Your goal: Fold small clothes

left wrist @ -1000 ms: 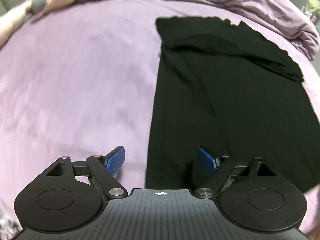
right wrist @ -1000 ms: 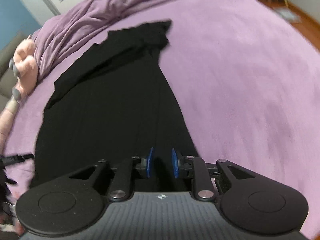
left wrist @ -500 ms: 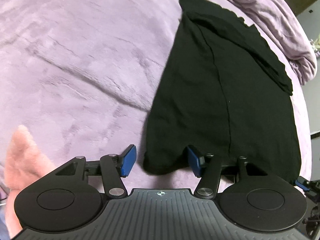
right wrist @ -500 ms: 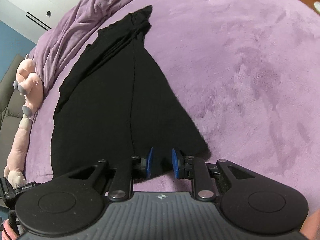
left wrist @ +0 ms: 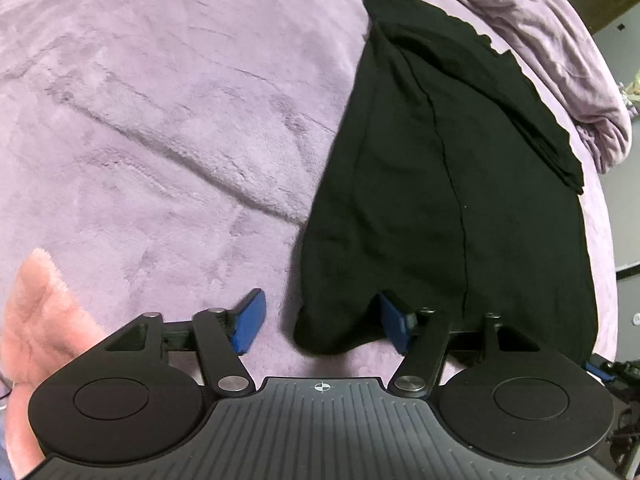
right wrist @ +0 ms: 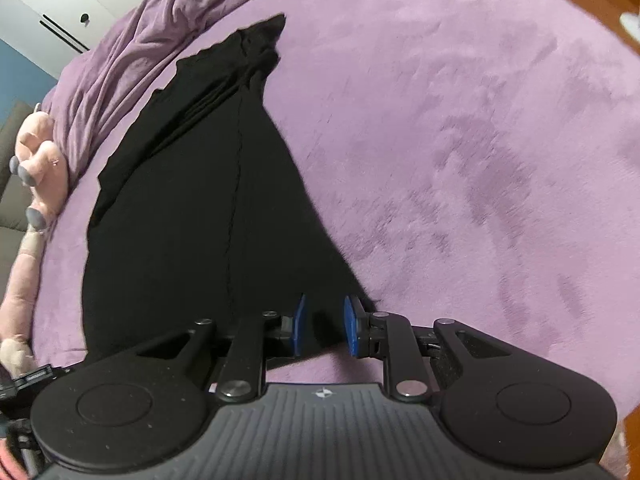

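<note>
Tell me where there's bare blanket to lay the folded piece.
Widest bare patch: the purple blanket right of the black garment in the right wrist view. Crowded: the far side, where bunched bedding and a pink plush toy border the garment, and the near hem, where both claws sit.

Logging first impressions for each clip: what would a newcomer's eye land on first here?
The black garment, spread flat on the purple plush blanket, dominates both views. At its near hem, the left hand-held gripper straddles one corner with blue pads apart, having just been closing, while the right hand-held gripper stands narrowly parted at the other corner. A pink plush toy lies at the blanket's far left edge.
</note>
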Available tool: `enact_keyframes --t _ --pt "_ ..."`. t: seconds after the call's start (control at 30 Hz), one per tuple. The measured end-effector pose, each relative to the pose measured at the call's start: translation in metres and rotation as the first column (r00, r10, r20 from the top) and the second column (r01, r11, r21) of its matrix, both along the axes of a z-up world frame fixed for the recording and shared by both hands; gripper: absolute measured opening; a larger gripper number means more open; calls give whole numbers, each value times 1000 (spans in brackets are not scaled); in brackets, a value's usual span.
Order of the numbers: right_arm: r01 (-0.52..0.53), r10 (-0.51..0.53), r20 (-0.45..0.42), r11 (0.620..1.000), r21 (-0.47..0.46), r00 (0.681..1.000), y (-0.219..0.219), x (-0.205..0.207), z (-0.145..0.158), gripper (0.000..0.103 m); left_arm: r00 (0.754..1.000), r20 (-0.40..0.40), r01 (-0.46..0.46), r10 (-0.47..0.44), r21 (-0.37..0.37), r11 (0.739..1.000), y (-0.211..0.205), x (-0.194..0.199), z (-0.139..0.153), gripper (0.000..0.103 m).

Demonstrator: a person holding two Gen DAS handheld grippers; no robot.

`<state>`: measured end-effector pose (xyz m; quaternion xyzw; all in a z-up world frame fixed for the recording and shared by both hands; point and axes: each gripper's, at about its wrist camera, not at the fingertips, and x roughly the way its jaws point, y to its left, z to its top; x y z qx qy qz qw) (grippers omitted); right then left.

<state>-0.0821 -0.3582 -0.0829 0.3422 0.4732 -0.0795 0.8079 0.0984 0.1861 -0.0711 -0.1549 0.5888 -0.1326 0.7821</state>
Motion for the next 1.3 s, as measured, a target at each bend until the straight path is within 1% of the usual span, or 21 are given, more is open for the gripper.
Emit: enact_keyframes --t 0.13,0.2,0.23,0.27,0.3,0.33,0.4,0.5,0.63,0.73,0.77,0.83,0.87,0.9,0.93,0.97,1.0,1.1,1.13,1.17,1.3 --pt "-30 30 -8 999 21 1000 3 8 -7 20 999 -15 39 -39 -25 999 -2 2 1 35" --pt "-58 59 -7 998 26 998 9 12 -8 15 998 -19 64 -65 -25 998 -5 2 0 29" --pt "-77 77 -7 997 18 997 12 15 -8 8 997 -22 71 -71 -27 997 -6 2 -1 24" --pt "-87 88 -8 996 17 996 14 17 -9 2 997 -31 69 -70 -34 997 -6 3 -3 22" --pt "-88 88 -10 996 24 996 16 18 -10 1 997 -42 61 -63 -41 997 -5 4 -5 21" --pt "-81 81 -9 996 41 997 15 20 -11 0 998 -43 52 -55 -53 997 -4 6 -4 15" --pt "-61 60 17 992 106 998 12 20 -10 0 999 -31 33 -36 -107 994 -1 7 2 13" --pt "-27 2 104 970 241 995 3 21 -2 0 1000 24 11 -7 -179 984 -1 12 18 12" --pt "10 -86 210 941 339 974 -11 37 14 0 993 108 -15 47 -282 959 -2 31 41 12" --pt "35 -105 227 956 293 968 -22 49 28 0 987 147 -10 58 -306 952 -7 46 55 12" --pt "24 -79 223 971 237 972 -23 50 34 2 986 158 -2 52 -307 952 -8 48 57 12" --pt "-25 8 154 994 103 988 -16 49 38 5 983 176 10 46 -305 952 -11 51 60 12" --pt "-47 44 106 999 27 993 -12 47 39 11 983 177 8 48 -306 952 -10 51 59 12" --pt "-61 62 71 998 -12 996 -9 44 36 17 983 175 3 53 -303 953 -9 51 56 12" --pt "-70 71 38 997 -28 997 -8 41 32 30 983 173 -7 61 -299 954 -9 51 54 12" --pt "-73 73 5 997 -28 997 -7 39 25 39 983 169 -19 73 -302 953 -7 51 52 9" --pt "-76 76 -25 997 -22 997 -7 36 18 39 983 163 -30 84 -309 951 -5 51 50 5" --pt "-101 101 -60 995 -1 993 -6 35 2 38 983 152 -50 103 -322 946 -2 51 48 5" --pt "-110 109 -63 994 -13 992 -2 35 0 32 983 155 -47 101 -317 947 -1 52 47 5" --pt "-117 115 -66 993 -26 991 1 37 -1 2 983 155 -43 95 -308 951 -2 52 46 4" --pt "-99 101 -42 994 57 994 -1 44 -1 3 986 143 -43 86 -284 958 -5 56 40 2"
